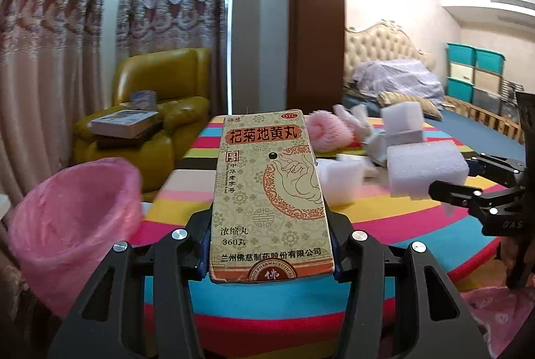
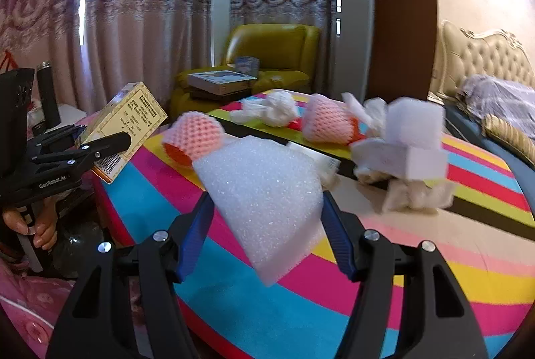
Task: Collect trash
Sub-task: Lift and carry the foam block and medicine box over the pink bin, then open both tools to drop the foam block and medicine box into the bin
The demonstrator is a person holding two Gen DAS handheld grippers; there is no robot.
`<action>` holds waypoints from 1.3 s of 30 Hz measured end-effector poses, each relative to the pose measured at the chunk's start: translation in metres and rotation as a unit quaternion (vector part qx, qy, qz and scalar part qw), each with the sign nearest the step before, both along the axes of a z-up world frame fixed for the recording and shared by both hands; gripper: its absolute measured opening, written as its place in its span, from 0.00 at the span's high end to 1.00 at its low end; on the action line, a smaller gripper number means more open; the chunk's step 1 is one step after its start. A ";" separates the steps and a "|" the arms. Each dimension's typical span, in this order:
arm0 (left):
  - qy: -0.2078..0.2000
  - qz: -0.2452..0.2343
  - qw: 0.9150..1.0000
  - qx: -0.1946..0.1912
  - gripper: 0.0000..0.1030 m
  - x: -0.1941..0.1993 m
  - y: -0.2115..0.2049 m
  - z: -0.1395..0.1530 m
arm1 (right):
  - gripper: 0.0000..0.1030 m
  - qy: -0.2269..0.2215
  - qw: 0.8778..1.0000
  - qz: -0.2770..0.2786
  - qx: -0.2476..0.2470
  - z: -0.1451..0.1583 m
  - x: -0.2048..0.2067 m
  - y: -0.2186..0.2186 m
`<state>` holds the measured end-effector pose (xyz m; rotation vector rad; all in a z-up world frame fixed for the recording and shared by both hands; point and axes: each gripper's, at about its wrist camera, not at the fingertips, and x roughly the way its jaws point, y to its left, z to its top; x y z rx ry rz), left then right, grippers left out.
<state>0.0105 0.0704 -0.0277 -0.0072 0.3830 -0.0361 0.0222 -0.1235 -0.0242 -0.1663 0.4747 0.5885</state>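
The tall beige cardboard medicine box (image 1: 271, 195) sits clamped in the left gripper (image 1: 271, 245), its long axis running straight out along the fingers. The pink-lined waste bin (image 1: 75, 225) lies just to that gripper's left — nearer it than the right gripper (image 2: 267, 218), which pinches a white foam block (image 2: 267, 198) over the striped round table (image 2: 434, 258). More foam and pink netting — blurred, I think — litter the far side.

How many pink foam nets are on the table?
2: one net near the table's left edge just past the held foam, the other net farther back by the tissues. More may be hidden.
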 end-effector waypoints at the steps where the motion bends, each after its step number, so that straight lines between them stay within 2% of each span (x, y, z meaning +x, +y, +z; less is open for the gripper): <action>1: -0.004 0.009 1.000 -0.001 0.52 -0.004 0.006 0.001 | 0.39 0.000 1.000 0.013 0.001 0.003 0.000 0.009; 10: -0.015 0.081 0.996 -0.020 0.52 -0.024 0.066 0.009 | 0.39 0.015 0.995 0.098 -0.006 0.017 0.011 0.085; 18: -0.016 0.154 0.987 -0.048 0.52 -0.041 0.132 0.014 | 0.39 0.025 0.986 0.165 -0.008 0.035 0.022 0.171; 25: -0.003 0.211 0.976 -0.057 0.52 -0.044 0.188 0.012 | 0.38 0.013 0.981 0.193 -0.013 0.054 0.036 0.243; 33: 0.009 0.248 0.966 -0.068 0.51 -0.040 0.229 0.000 | 0.38 0.013 0.977 0.210 -0.030 0.056 0.052 0.318; 36: 0.010 0.263 0.962 -0.078 0.51 -0.037 0.244 -0.002 | 0.36 0.016 0.976 0.213 -0.034 0.051 0.059 0.340; 38: 0.012 0.278 0.957 -0.082 0.51 -0.035 0.253 -0.004 | 0.25 0.024 0.976 0.216 -0.026 0.048 0.066 0.351; 39: 0.016 0.287 0.954 -0.082 0.47 -0.034 0.257 -0.007 | 0.20 0.029 0.975 0.218 -0.018 0.047 0.069 0.354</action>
